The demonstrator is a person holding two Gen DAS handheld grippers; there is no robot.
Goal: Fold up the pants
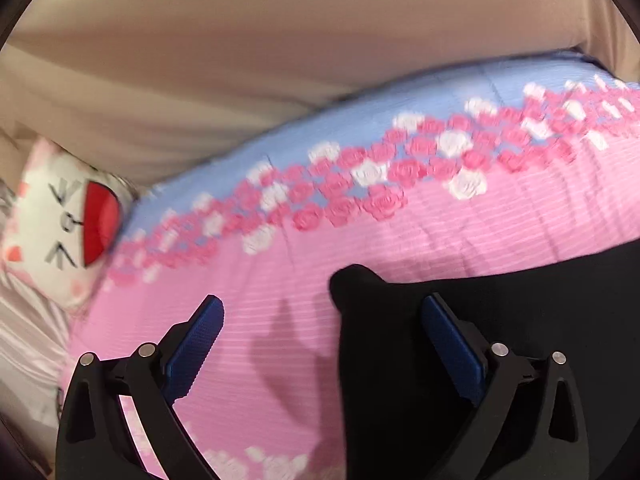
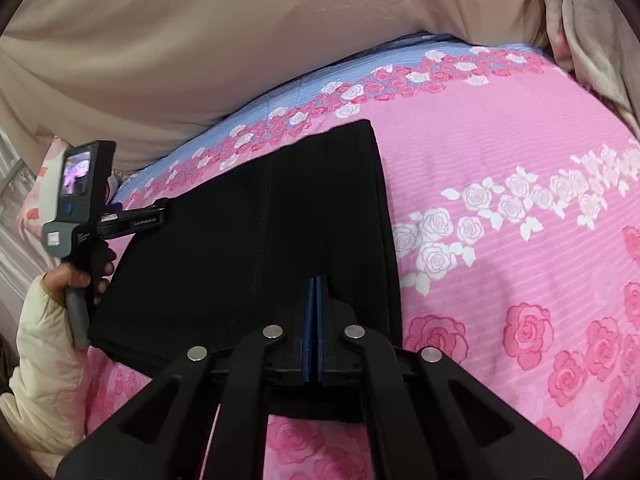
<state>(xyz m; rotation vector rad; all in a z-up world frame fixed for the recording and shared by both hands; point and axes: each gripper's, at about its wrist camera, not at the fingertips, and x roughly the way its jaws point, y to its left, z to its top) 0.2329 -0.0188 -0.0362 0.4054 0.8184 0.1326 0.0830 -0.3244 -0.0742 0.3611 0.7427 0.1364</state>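
Observation:
Black pants (image 2: pixel 280 216) lie folded flat on a pink rose-print bedspread (image 2: pixel 500 152). My right gripper (image 2: pixel 316 282) is shut, its blue pads pressed together over the near edge of the pants; whether it pinches cloth I cannot tell. My left gripper (image 1: pixel 320 312) is open, its blue pads wide apart just above the bedspread (image 1: pixel 280 264), with a corner of the pants (image 1: pixel 400 340) between the fingers and under the right finger. The left gripper also shows in the right wrist view (image 2: pixel 160 210) at the pants' left edge.
A beige blanket (image 2: pixel 200 40) is bunched along the far side of the bed. A white cat-face pillow (image 1: pixel 60 220) lies at the left. The bedspread has a blue band with roses (image 1: pixel 360 120) at the far edge. A person's hand in a cream sleeve (image 2: pixel 44 320) holds the left gripper.

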